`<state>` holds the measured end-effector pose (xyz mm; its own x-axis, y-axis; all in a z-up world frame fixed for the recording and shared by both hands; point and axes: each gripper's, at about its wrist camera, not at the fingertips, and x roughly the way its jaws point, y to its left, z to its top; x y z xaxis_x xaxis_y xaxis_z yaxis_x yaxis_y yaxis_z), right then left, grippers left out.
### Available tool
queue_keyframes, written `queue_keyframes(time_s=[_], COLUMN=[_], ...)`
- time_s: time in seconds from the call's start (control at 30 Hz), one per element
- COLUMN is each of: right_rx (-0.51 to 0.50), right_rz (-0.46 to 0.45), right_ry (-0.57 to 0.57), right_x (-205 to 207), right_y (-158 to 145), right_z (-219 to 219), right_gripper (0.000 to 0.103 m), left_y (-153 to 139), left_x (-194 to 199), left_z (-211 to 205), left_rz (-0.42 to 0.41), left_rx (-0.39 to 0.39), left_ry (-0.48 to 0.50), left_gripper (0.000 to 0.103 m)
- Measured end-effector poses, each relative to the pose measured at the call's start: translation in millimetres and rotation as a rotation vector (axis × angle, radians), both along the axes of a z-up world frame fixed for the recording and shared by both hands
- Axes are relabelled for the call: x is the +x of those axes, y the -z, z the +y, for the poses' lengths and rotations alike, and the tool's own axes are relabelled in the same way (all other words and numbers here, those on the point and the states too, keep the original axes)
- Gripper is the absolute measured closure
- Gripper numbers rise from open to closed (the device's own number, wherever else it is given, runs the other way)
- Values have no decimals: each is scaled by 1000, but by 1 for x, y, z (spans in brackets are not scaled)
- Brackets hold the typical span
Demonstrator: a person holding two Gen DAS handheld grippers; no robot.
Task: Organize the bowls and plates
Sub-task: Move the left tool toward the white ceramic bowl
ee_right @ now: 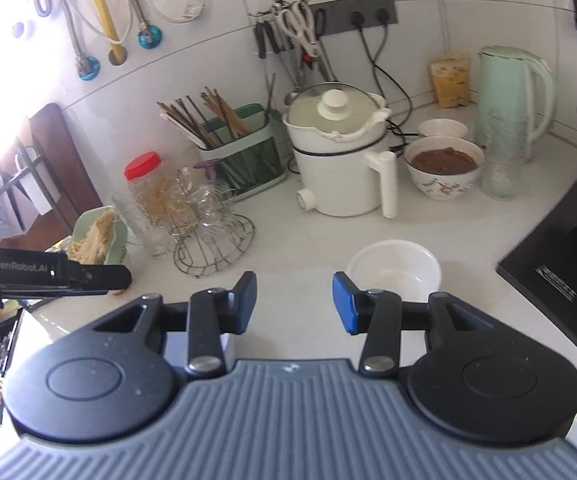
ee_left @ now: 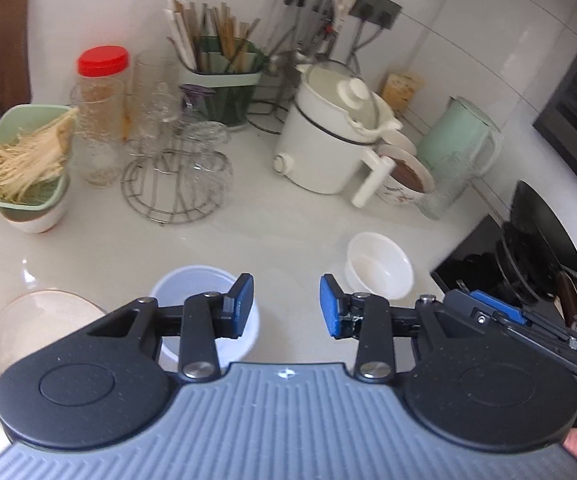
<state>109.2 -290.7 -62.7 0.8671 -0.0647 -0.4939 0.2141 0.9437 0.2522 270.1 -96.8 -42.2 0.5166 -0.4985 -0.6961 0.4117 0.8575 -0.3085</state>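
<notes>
My left gripper (ee_left: 287, 306) is open and empty above the white counter. A white bowl (ee_left: 204, 292) sits just under its left finger, and a pale plate (ee_left: 28, 320) lies at the far left. A second small white bowl (ee_left: 380, 264) stands on the counter ahead to the right; it also shows in the right wrist view (ee_right: 394, 270). My right gripper (ee_right: 294, 304) is open and empty, with that bowl just beyond its right finger. The left gripper's body (ee_right: 48, 276) shows at the left edge of the right wrist view.
A white electric pot (ee_right: 340, 160), a bowl of brown food (ee_right: 444, 164), a mint kettle (ee_right: 516, 92), a glass (ee_right: 502, 152), a wire rack of glasses (ee_right: 208, 224), a chopstick holder (ee_right: 240, 148), a red-lidded jar (ee_right: 144, 184) and a green noodle basket (ee_left: 28, 152) line the back. A black stove with a wok (ee_left: 536, 240) is right.
</notes>
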Motion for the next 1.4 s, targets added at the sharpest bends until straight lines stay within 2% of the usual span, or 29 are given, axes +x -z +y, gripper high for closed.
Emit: queue_keyframes(time_s=[0.1, 0.23, 0.53, 0.6, 1.03, 1.13, 1.23, 1.4], right_rx=[-6, 54, 42, 45, 50, 62, 80, 94], right_rz=[14, 14, 46, 44, 133, 156, 164, 195], right_ry=[35, 55, 146, 152, 213, 215, 203, 213], right_x=[-8, -19, -25, -24, 22, 37, 49, 69], right_y=[5, 7, 17, 18, 47, 56, 64, 76], right_z=[-3, -9, -17, -22, -74, -87, -99, -113], right_gripper=[57, 57, 58, 58, 58, 45, 45, 45], left_y=[7, 13, 19, 23, 74, 85, 97, 109], left_x=[-6, -13, -3, 4, 83, 101, 116, 130], left_z=[-8, -20, -44, -53, -113, -124, -137, -165], left_rz=[15, 27, 40, 48, 122, 149, 194, 204], left_rx=[6, 5, 28, 39, 90, 65, 36, 66], left_ry=[30, 73, 144, 150, 174, 202, 219, 248], left_gripper=[60, 60, 57, 52, 52, 52, 47, 46])
